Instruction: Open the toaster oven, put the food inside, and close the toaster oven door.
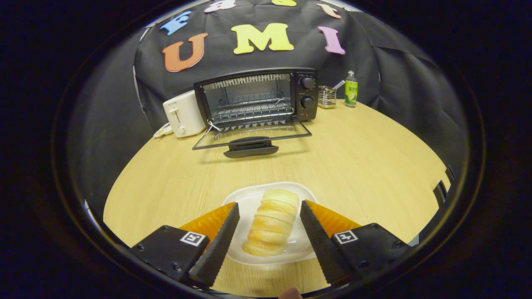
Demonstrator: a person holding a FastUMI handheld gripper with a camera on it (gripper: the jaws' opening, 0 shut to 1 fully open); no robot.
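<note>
A black toaster oven [257, 97] stands at the far side of the wooden table [353, 158]. Its glass door [251, 139] is folded down flat toward me, and the wire rack [251, 109] inside is bare. Close in front of me a ridged, pale golden bread roll [272, 227] lies on a white plate [249, 203]. My gripper [269, 206] is open, with one finger on each side of the roll. A small gap shows between each finger and the bread, so neither finger presses on it.
A white pop-up toaster [183, 114] sits just left of the oven. Right of the oven are a small wire holder [327, 96] and a green bottle [351, 89]. Bare tabletop lies between the plate and the oven door.
</note>
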